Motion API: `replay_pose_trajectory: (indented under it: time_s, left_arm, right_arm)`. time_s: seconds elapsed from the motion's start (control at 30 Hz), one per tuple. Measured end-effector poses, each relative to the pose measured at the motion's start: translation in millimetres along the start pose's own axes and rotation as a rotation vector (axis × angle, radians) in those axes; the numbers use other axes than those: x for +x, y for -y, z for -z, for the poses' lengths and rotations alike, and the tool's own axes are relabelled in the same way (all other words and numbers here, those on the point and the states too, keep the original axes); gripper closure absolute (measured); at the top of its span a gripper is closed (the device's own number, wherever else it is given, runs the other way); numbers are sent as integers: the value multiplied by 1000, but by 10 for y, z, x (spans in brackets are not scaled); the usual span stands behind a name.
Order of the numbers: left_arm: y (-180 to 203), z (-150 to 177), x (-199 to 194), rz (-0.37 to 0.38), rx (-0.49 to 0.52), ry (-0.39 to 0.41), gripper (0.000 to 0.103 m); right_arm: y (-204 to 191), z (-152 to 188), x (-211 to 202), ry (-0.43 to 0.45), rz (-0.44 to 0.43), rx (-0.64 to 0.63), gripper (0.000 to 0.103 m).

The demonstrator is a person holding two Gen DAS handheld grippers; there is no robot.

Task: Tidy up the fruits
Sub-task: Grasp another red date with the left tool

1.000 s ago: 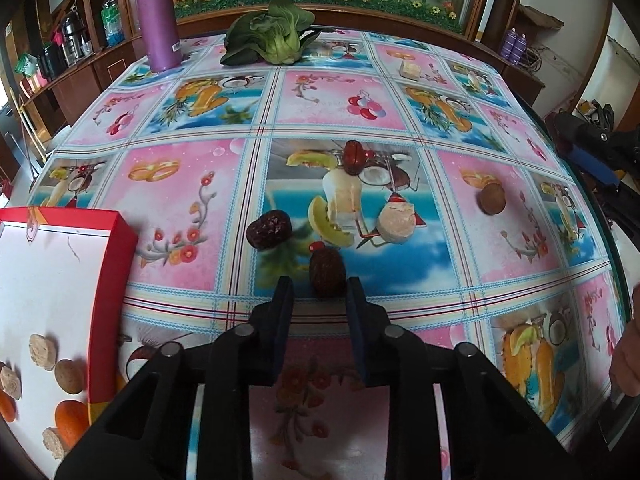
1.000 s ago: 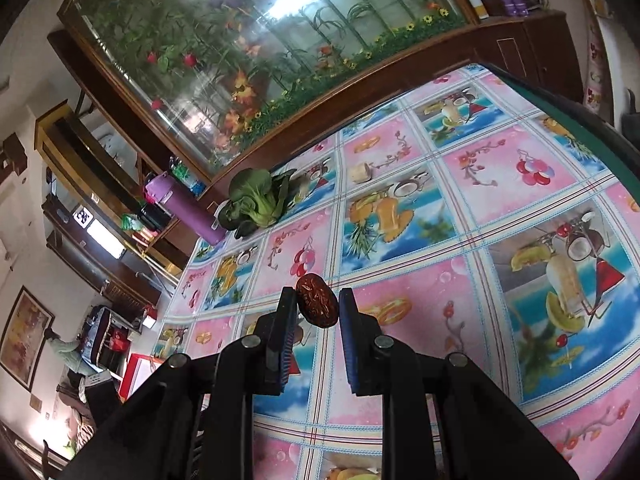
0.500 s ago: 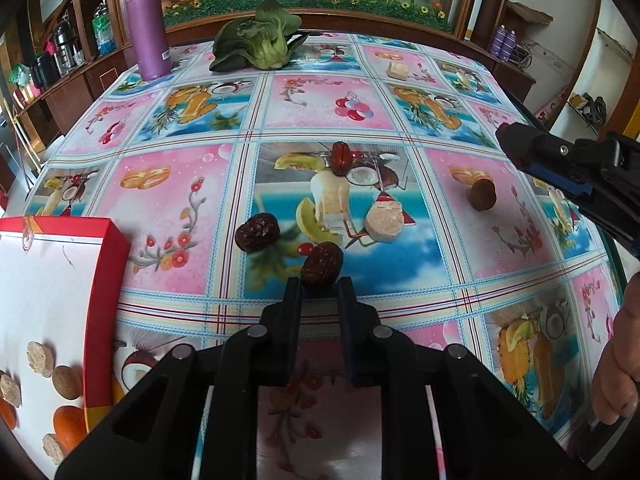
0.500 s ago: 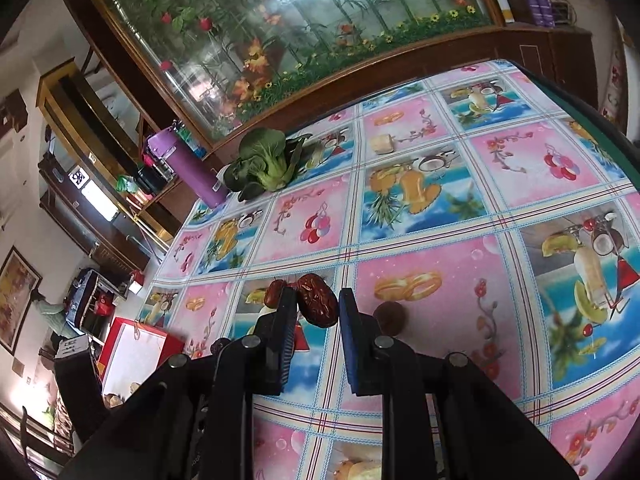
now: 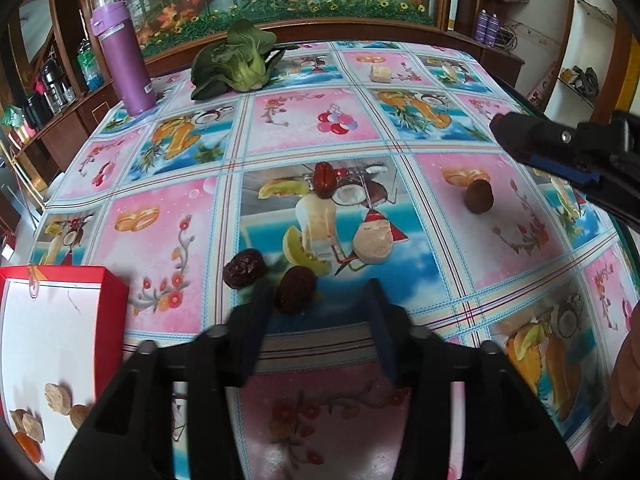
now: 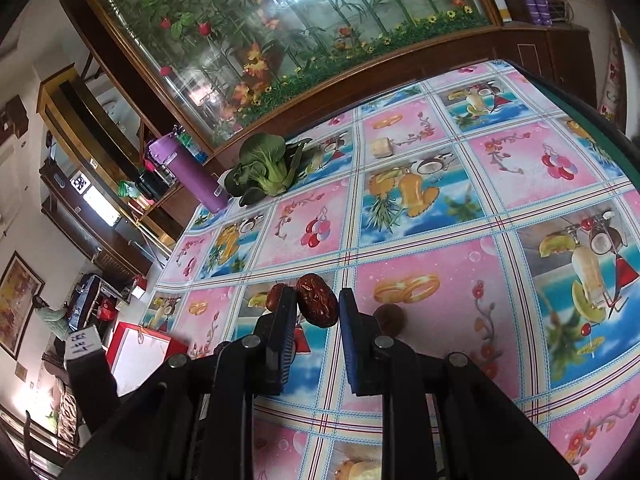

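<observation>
Fruit-print tablecloth (image 5: 312, 120) backs onto a glass-fronted plant display (image 6: 280, 32).

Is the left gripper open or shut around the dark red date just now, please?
Open: the left gripper has its jaws spread wide, and the dark red date lies by one finger only.

— What covers the surface (image 5: 304, 120)?
— A glossy cloth of pink and blue squares printed with fruit and drinks.
— And what lies on it?
— At the far edge a purple flask (image 5: 122, 66) stands upright, with a leafy green cabbage (image 5: 236, 62) near it and a pale cube (image 5: 380, 73) further right. In the middle lie a red date (image 5: 324, 180), a pale round slice (image 5: 372, 240) and a brown ball (image 5: 479, 197) off to the right. Nearer, two dark dates (image 5: 245, 268) sit just beside each other. A red box (image 5: 114, 308) rests at the left.
</observation>
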State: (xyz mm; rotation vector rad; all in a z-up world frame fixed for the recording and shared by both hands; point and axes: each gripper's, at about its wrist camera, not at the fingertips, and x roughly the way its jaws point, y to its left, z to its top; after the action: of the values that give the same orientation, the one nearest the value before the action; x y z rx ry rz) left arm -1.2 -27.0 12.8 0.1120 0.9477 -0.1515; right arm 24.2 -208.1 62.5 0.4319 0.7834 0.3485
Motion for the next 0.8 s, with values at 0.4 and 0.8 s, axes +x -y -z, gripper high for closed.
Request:
replay_pose_trajectory:
  time_s: [0.4,0.8]
  left_arm:
    - [-74,85,-149,103,-51,24,86]
    - [-266,445,-886,130,-125,124,86]
  right_arm:
    - [30,9,-6,-1,1,5,83]
    - [-86,151,75,4,18,-47,83]
